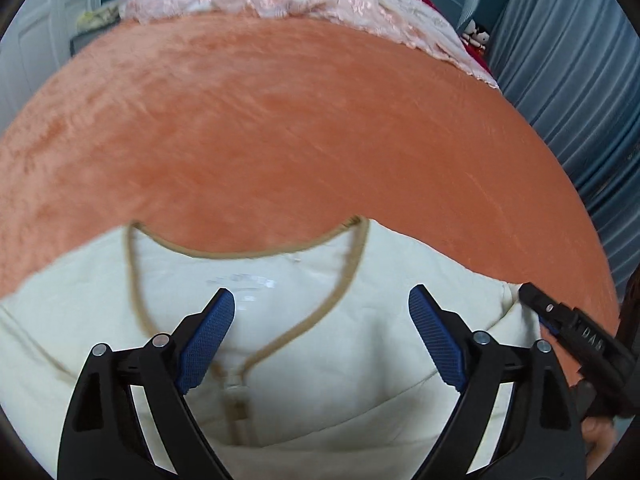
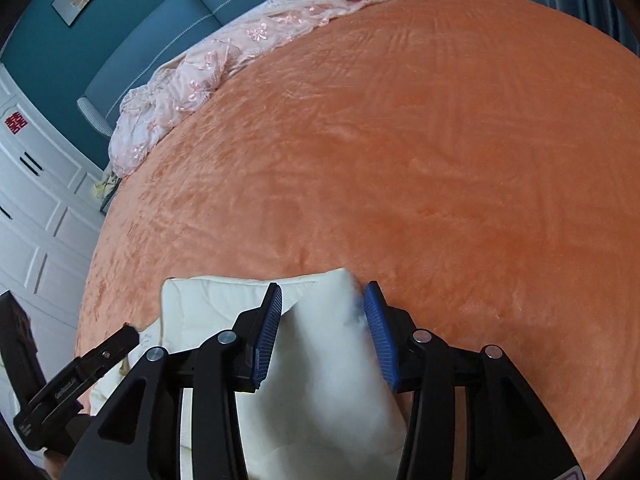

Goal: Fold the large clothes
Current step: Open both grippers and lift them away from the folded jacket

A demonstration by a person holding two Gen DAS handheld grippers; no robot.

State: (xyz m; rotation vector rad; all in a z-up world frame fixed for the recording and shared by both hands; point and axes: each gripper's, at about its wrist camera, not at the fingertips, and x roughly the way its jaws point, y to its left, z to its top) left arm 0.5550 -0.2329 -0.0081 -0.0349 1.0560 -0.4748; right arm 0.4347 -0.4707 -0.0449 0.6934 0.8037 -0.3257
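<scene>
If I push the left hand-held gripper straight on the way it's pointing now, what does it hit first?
Most likely the cream garment, just inside its tan-trimmed neckline. The open left hand-held gripper points down at it with nothing between. Depth is hard to judge.

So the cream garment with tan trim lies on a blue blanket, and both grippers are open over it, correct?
Not quite: the blanket is orange, not blue, as both wrist views show. The rest holds: the cream garment with tan trim lies on it, and the left gripper and right gripper are open over it.
</scene>
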